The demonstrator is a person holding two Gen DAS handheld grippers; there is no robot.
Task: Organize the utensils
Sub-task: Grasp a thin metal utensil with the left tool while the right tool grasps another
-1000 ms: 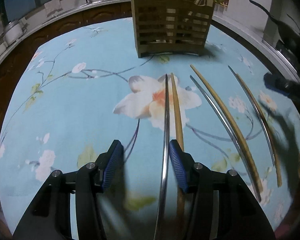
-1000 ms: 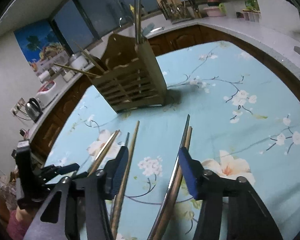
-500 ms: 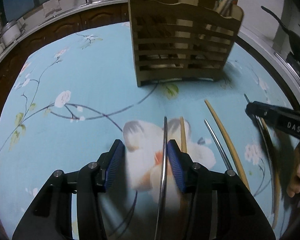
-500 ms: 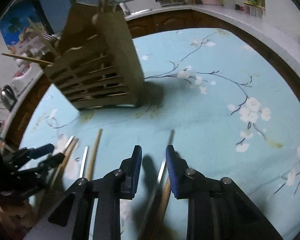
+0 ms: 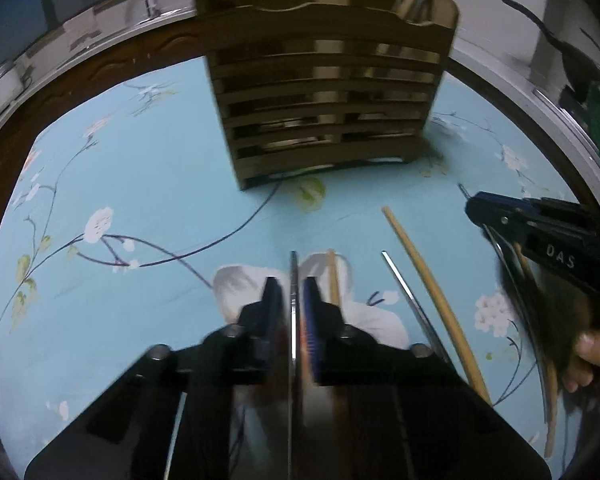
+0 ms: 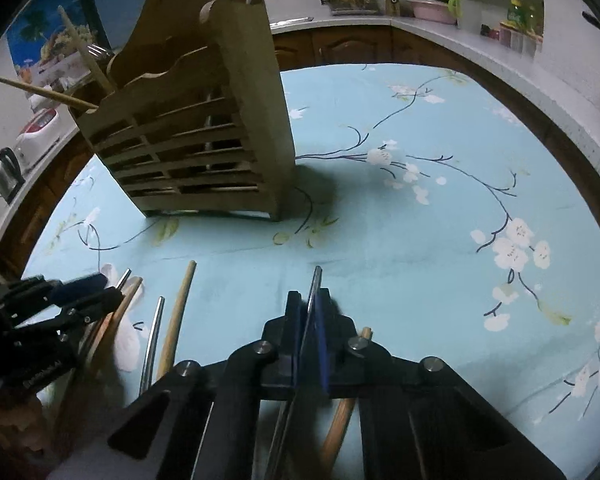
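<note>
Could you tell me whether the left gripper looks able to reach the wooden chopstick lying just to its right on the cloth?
Probably not yet: the left gripper is shut on a metal chopstick. The wooden chopstick lies uncovered beside it, so the way is otherwise free.

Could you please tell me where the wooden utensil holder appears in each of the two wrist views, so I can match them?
Left wrist view: the wooden utensil holder stands top centre, straight ahead of the gripper, on the blue flowered cloth.
Right wrist view: the holder stands upper left, seen corner-on.
Shared landmark: the loose wooden chopstick lying between the two grippers.
</note>
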